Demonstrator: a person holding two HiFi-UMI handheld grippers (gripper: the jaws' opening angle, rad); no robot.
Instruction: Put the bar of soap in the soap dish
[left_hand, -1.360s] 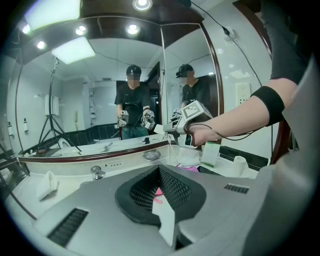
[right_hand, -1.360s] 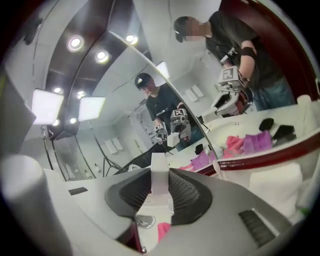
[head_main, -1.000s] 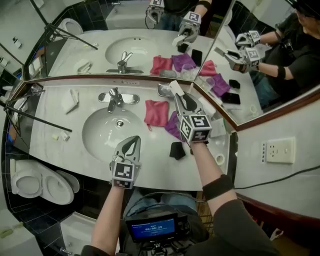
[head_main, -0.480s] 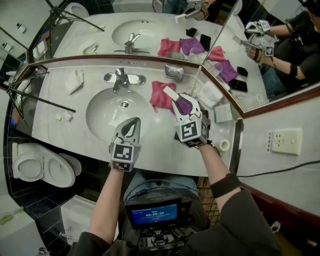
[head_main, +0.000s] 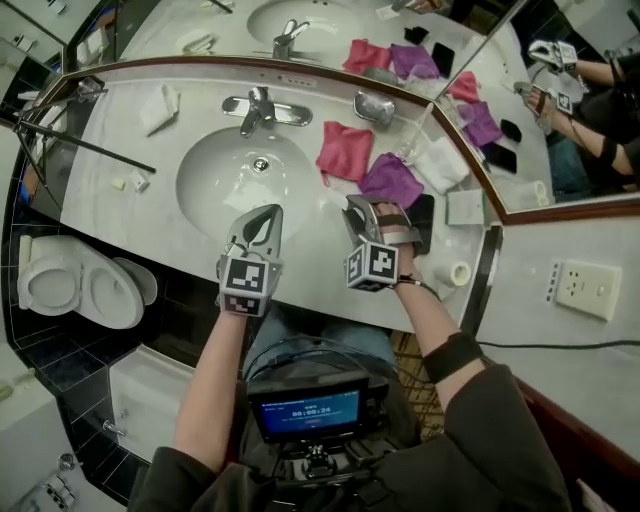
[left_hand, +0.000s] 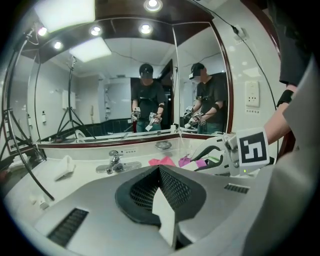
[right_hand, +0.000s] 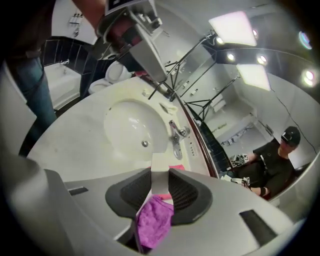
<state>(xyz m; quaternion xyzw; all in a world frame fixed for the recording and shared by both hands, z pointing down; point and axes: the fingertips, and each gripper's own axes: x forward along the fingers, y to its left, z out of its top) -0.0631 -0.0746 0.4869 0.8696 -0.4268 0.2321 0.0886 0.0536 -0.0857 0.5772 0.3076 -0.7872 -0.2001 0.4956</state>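
A white bar of soap (right_hand: 160, 172) stands between the jaws of my right gripper (right_hand: 160, 184), which is shut on it. That gripper (head_main: 356, 212) hangs over the counter's front part, beside the purple cloth (head_main: 390, 181). The shiny metal soap dish (head_main: 373, 107) sits at the back by the mirror, well beyond the gripper; it also shows in the left gripper view as soap dish (left_hand: 163, 145). My left gripper (head_main: 262, 222) is shut and holds nothing, over the sink's front rim. The right gripper (left_hand: 220, 157) shows at the right of the left gripper view.
Sink basin (head_main: 245, 180) and faucet (head_main: 262, 105) lie left of the dish. A pink cloth (head_main: 345, 150), a white cloth (head_main: 441, 165), a black object (head_main: 422, 222) and a tape roll (head_main: 460, 272) crowd the right side. A tripod leg (head_main: 85, 145) crosses the left counter.
My right gripper has drawn back from near the soap dish toward the counter's front edge and rolled over, soap still in it. The left gripper shifted only slightly.
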